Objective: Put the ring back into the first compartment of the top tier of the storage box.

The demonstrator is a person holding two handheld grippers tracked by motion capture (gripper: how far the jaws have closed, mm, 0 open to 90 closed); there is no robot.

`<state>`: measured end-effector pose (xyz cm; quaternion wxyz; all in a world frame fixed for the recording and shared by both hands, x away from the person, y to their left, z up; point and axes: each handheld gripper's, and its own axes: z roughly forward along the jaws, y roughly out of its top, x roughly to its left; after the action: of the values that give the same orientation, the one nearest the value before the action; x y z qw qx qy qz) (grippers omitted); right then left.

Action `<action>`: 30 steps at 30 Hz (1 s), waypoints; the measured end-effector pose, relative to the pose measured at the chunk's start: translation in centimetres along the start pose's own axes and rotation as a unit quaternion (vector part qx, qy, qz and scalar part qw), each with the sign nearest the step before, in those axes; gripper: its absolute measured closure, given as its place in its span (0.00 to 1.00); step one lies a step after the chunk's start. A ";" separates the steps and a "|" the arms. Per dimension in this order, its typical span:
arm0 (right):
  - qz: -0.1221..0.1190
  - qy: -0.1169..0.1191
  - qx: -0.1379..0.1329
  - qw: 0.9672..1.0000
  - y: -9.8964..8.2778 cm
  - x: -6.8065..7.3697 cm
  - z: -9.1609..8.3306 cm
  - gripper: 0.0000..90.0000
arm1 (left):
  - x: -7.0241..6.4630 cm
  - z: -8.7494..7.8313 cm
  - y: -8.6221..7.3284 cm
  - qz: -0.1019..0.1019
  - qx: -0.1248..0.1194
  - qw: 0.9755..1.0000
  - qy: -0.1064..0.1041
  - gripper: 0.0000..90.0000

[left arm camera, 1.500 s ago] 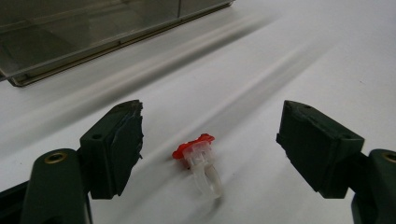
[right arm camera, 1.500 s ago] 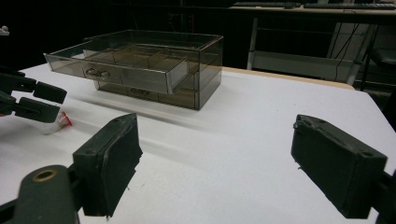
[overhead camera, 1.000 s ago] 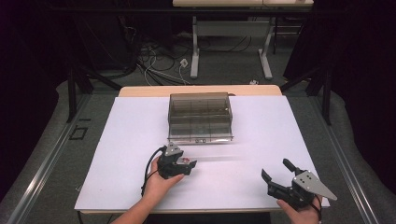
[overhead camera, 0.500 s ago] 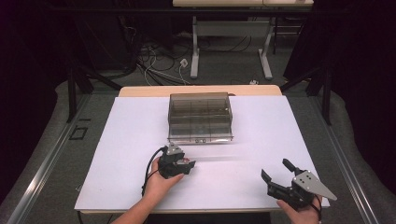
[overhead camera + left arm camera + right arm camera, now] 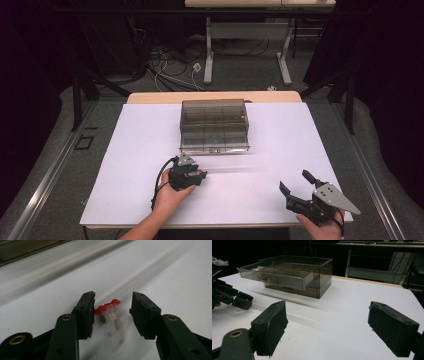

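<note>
A small clear plastic ring with a red top (image 5: 111, 315) lies on the white table sheet (image 5: 280, 140). My left gripper (image 5: 112, 308) is open, one jaw on each side of the ring, with the left jaw close to the red top. From above, the left gripper (image 5: 192, 175) sits low on the sheet, just in front of a smoky clear drawer box (image 5: 215, 125). The box's (image 5: 287, 275) upper drawer is pulled out. At the sheet's near right, my right gripper (image 5: 295, 184) is open and holds nothing; its jaws stand wide apart (image 5: 327, 322).
The left gripper (image 5: 237, 300) also appears far left in the right gripper view. The wooden table edge (image 5: 210, 96) runs behind the box. Beyond it are floor cables (image 5: 170, 65) and another table's legs (image 5: 209, 55).
</note>
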<state>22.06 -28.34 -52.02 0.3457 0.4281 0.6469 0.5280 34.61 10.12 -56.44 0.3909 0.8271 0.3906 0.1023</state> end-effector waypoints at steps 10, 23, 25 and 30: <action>0.000 0.001 -0.001 1.000 0.0 0.0 0.0 0.16 | 0.1 -0.1 -0.1 0.000 0.000 1.000 0.004 0.72; 0.000 0.001 -0.001 1.000 0.0 0.0 0.0 0.16 | 0.3 -0.1 0.0 0.005 -0.001 1.000 0.005 0.75; -0.001 0.001 -0.002 1.000 0.0 0.0 0.0 0.16 | 0.3 -0.1 0.0 0.004 -0.001 1.000 0.005 0.75; 0.000 0.001 -0.002 1.000 0.0 0.0 0.0 0.16 | 0.3 -0.1 0.0 -0.002 0.002 1.000 0.003 0.75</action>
<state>22.07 -28.30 -52.02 0.3461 0.4267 0.6463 0.5296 34.74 10.37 -56.43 0.3878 0.8269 0.3939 0.1034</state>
